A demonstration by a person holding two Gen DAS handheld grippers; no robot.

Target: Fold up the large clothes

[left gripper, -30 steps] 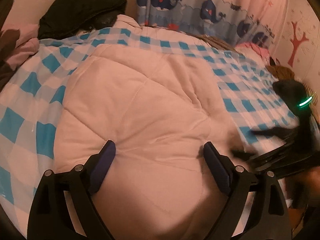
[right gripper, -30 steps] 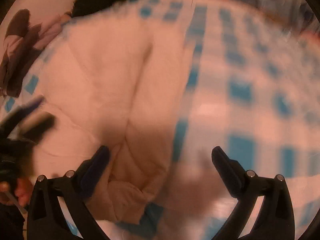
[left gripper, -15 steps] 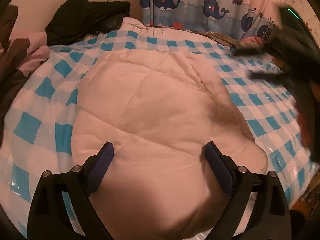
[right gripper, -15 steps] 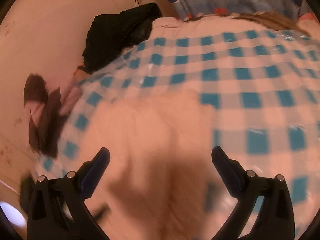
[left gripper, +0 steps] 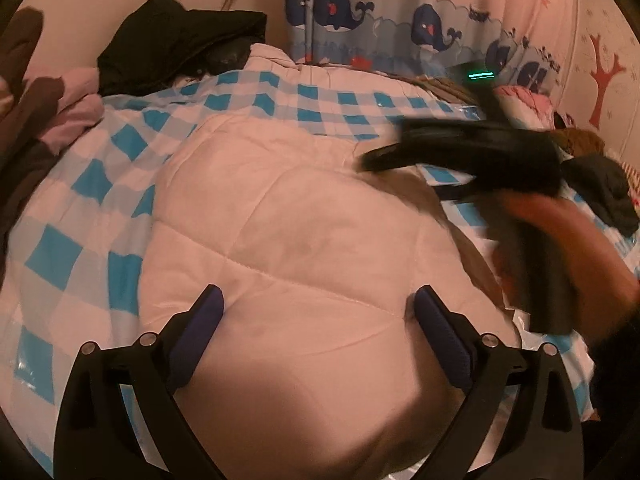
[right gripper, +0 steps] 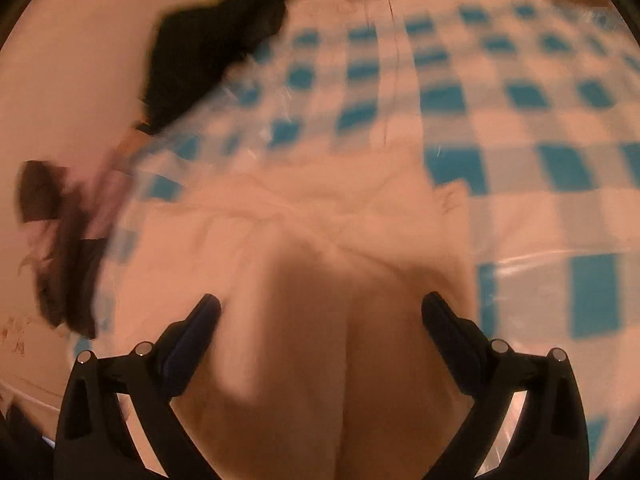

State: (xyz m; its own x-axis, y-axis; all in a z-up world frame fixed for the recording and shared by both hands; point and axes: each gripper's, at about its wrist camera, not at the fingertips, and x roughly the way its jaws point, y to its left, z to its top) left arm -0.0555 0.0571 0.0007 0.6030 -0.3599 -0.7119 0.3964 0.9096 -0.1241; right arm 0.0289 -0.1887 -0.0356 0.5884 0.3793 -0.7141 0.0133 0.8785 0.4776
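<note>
Hovering spread-jawed over the near edge of the bed [left gripper: 60,248], the left gripper [left gripper: 316,312], which has just been widening with nothing pinched, is facing the folded white quilted garment [left gripper: 304,240], while the right gripper [right gripper: 320,316], also spread and empty, is crossing its far right side, so both should be pressing the bundle flat.

garment: a large pale pinkish-white quilted padded garment [left gripper: 304,248], puffy, with stitched seams crossing its surface
state: folded into a rounded, bulky bundle; no sleeve or collar can be made out
pose: lying flat, its smooth padded face up, edges tucked under on the near side
place: on the bed, on top of a blue-and-white checked cover [left gripper: 80,216], near its front edge
right wrist view: blurred; the same pale padded mass [right gripper: 320,264] with a shadowed fold in its lower middle
</note>
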